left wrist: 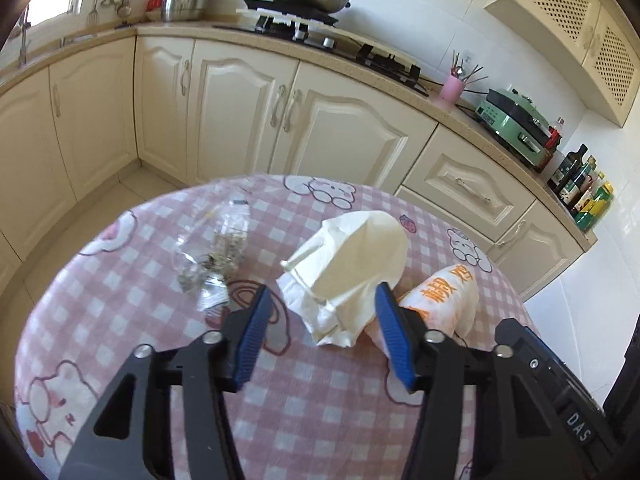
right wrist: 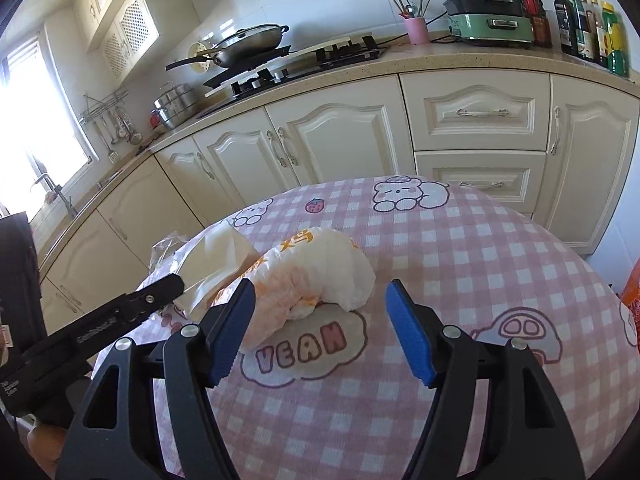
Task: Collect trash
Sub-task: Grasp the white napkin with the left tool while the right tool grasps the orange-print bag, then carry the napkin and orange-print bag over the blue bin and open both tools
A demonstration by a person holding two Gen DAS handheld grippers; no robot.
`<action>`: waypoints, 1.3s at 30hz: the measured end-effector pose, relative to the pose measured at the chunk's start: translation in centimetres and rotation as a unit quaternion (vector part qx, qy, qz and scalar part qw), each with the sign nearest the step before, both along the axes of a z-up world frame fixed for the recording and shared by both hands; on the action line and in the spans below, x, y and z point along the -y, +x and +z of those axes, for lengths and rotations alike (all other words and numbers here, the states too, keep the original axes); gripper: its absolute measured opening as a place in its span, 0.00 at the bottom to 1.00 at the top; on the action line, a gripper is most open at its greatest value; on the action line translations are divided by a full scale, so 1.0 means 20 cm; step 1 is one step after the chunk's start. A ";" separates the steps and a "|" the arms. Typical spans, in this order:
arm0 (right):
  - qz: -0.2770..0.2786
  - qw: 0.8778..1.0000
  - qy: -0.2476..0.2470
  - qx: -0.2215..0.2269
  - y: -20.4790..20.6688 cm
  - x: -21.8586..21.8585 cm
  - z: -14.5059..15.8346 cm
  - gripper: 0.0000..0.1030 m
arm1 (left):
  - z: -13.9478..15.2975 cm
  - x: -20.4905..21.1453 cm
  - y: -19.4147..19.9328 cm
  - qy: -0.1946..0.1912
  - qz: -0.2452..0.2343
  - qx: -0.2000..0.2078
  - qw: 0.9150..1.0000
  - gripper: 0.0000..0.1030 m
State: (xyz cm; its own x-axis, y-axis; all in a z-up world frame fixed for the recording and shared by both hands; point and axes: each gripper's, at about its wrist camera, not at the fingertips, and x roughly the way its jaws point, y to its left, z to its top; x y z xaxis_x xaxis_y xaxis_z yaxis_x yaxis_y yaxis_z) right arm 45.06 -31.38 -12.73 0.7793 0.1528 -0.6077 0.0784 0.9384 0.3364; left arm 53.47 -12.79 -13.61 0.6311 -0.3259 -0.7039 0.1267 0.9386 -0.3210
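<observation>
A round table [left wrist: 120, 304] in a pink checked cloth carries three bits of trash. A crumpled cream paper bag [left wrist: 352, 264] lies just ahead of my left gripper [left wrist: 323, 292], whose blue pads stand open on either side of the bag's near end without pressing it. To its left is a clear plastic wrapper [left wrist: 216, 252] with scraps inside. On its right lies a white wrapper with orange print [left wrist: 444, 292]. My right gripper [right wrist: 320, 286] is open around that white wrapper [right wrist: 320, 272], which sits closer to the left pad. The cream bag [right wrist: 216, 256] shows beyond it.
Cream cabinets and a counter [right wrist: 440, 60] run behind the table, with a stove and pan [right wrist: 248, 44], a green appliance [right wrist: 488, 16], bottles [right wrist: 588, 24] and a pink cup [right wrist: 416, 28]. The left tool's black finger [right wrist: 160, 292] reaches in from the left of the right wrist view.
</observation>
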 end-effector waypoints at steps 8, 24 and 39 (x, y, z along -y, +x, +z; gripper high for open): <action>0.003 1.000 0.019 -0.014 0.03 -0.01 -0.02 0.65 | -0.03 0.05 0.02 -0.019 -0.025 -0.003 0.999 0.06; 0.011 0.996 0.031 -0.078 0.19 -0.20 -0.07 0.51 | 0.17 -0.21 -0.20 -0.003 -0.004 0.060 0.998 0.06; 0.062 0.997 0.032 0.020 -0.15 -0.24 0.31 0.30 | 0.36 -0.49 -0.51 -0.043 0.007 0.101 0.994 0.06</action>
